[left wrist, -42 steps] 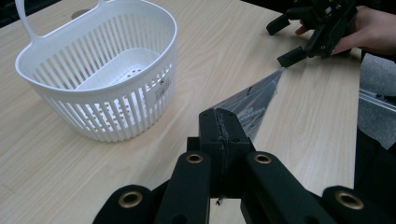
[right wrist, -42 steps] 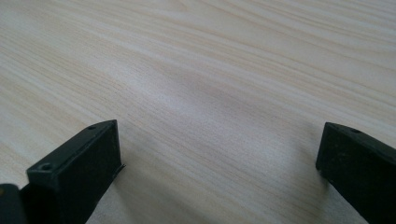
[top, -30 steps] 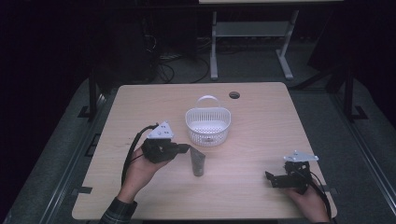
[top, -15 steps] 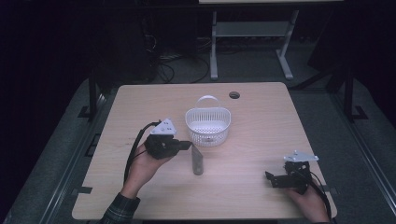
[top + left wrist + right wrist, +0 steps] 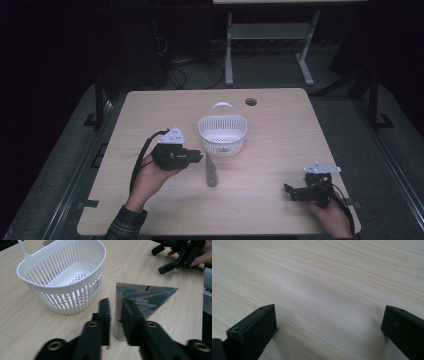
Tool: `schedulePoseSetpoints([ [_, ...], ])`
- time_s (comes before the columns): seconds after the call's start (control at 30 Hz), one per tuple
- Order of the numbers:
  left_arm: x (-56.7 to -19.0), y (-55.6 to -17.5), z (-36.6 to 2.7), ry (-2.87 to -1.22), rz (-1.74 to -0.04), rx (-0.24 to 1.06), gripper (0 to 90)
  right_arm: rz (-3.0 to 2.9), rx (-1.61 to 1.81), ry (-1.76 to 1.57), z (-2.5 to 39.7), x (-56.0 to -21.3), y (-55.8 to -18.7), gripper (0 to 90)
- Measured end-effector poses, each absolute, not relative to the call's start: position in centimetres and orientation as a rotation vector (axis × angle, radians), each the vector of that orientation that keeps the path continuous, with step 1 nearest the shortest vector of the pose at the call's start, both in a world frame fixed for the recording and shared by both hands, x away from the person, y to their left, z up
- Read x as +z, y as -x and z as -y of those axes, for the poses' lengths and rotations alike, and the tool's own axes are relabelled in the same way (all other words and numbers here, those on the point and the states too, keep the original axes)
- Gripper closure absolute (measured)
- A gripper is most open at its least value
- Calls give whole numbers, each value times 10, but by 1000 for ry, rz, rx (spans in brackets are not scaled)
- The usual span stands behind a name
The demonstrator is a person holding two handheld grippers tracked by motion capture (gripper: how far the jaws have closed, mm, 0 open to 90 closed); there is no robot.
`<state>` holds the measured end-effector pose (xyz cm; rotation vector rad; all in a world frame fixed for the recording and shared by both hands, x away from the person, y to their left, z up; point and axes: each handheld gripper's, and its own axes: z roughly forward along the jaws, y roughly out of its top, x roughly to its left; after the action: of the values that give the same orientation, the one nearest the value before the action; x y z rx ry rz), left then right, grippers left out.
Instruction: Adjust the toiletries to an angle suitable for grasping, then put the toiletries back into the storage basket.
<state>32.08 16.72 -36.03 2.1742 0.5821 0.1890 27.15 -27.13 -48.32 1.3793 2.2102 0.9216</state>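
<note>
The left tool (image 5: 115, 315) hangs low over the wooden table (image 5: 280, 125), its jaws narrowed to a slim gap around the lower end of a grey tube (image 5: 140, 300) that lies flat just in front of a white slatted basket (image 5: 62, 277); whether they pinch it cannot be told. Well apart, at the table's near right corner, the right tool (image 5: 328, 322) rests wide open over bare wood

Light wood-grain table (image 5: 280, 130) with round cable hole (image 5: 251, 102) near far edge; white slotted basket (image 5: 222, 134) at centre, grey tube (image 5: 211, 171) lying just in front
</note>
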Motion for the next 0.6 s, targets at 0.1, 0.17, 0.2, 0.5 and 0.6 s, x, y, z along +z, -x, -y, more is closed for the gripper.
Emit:
schedulePoseSetpoints([
  [0.1, -358, -318, -169, -2175, -592, 179, 614, -2210, 922, -1379, 271, -483, -271, 0],
  [0.17, -357, -317, -170, -2177, -596, 167, 518, -2210, 921, -1379, 271, -483, -271, 0],
  [0.2, -357, -317, -170, -2177, -596, 167, 483, -2210, 921, -1379, 271, -483, -271, 0],
  [0.5, -351, -314, -161, -2276, -563, 148, 264, -2208, 920, -1384, 271, -483, -272, 0],
  [0.6, -349, -315, -158, -2289, -562, 145, 213, -2209, 920, -1382, 271, -483, -272, 0],
])
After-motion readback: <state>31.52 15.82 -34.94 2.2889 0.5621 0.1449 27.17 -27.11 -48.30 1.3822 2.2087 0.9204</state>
